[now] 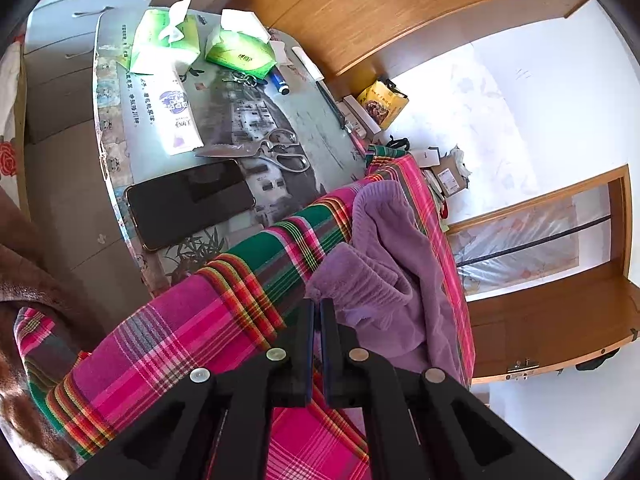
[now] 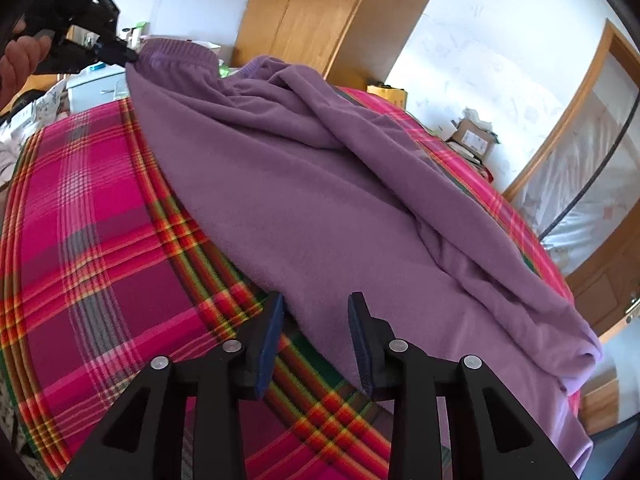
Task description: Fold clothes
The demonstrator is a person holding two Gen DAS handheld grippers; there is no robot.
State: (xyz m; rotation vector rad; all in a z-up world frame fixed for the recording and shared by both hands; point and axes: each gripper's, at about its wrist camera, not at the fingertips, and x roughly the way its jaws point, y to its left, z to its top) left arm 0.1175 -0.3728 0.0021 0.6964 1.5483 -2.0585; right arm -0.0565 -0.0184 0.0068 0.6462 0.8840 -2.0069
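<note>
A purple fleece garment lies spread over a pink and green plaid cloth, its elastic waistband at the far end. My left gripper is shut on that waistband corner and holds it slightly raised. In the left wrist view its jaws stand pressed together, with the bunched purple garment just beyond them on the plaid cloth. My right gripper is open over the garment's near edge. The fabric lies below the gap and the pads do not press on it.
Left of the plaid surface a table carries a phone, scissors and green tissue packs. A wooden wardrobe, a cardboard box and a door stand beyond. A hand holds the left gripper.
</note>
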